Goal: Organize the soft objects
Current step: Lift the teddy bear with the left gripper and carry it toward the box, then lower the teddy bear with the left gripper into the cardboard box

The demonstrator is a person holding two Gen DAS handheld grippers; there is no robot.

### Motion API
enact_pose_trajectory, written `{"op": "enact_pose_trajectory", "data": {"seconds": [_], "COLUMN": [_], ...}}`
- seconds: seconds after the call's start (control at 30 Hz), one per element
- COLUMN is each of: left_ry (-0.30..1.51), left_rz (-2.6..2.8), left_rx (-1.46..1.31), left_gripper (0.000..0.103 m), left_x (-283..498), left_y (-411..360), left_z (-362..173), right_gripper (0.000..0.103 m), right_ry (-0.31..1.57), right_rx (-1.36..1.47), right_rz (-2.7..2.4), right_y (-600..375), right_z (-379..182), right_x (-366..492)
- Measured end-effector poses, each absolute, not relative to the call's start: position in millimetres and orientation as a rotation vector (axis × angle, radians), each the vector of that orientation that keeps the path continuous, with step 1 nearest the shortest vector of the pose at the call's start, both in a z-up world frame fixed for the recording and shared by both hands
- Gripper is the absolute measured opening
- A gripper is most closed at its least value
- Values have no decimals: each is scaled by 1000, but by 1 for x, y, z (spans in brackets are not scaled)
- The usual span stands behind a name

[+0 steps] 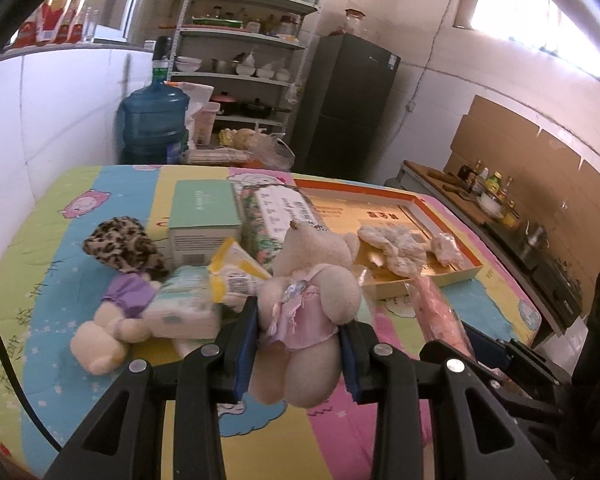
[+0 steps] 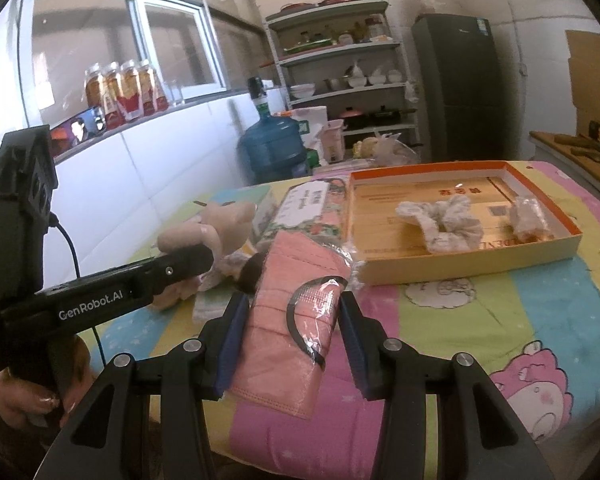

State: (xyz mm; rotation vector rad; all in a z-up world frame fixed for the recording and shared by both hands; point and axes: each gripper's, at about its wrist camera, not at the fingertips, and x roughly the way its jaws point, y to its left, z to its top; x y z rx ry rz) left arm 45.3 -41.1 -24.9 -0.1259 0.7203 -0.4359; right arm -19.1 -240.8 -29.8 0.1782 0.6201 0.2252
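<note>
My left gripper (image 1: 298,326) is shut on a cream plush bear in a pink dress (image 1: 312,280) and holds it above the quilt. My right gripper (image 2: 294,318) is shut on a pink pack of face masks in clear wrap (image 2: 296,300); the pack also shows in the left wrist view (image 1: 438,312). A second plush doll with a leopard hat and purple top (image 1: 120,276) lies at the left. An orange-rimmed shallow box (image 2: 556,204) holds two white scrunchies (image 2: 444,220). The left gripper's body (image 2: 100,296) shows in the right wrist view.
A mint-green box (image 1: 204,216), a floral tissue pack (image 1: 276,212), a wipes pack (image 1: 184,304) and a yellow packet (image 1: 236,272) lie on the colourful quilt (image 2: 500,312). Behind stand a water jug (image 1: 154,120), shelves (image 1: 252,60) and a fridge (image 1: 348,108).
</note>
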Motion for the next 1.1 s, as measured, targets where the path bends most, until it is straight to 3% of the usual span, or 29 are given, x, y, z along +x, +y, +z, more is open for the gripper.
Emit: {"op": "enact_pose_trajectory", "data": {"seconds": [1.1], "left_ry": [745], "left_rz": [-549], "left_rx": [-122], "left_gripper": [36], "left_x": [84], "left_y": [-160], "left_z": [-24], "right_gripper": [47], "right_ry": [576], "right_rx": [252], "right_rz": [57], "right_y": [-362], "right_z": [-28], "right_x": [0]}}
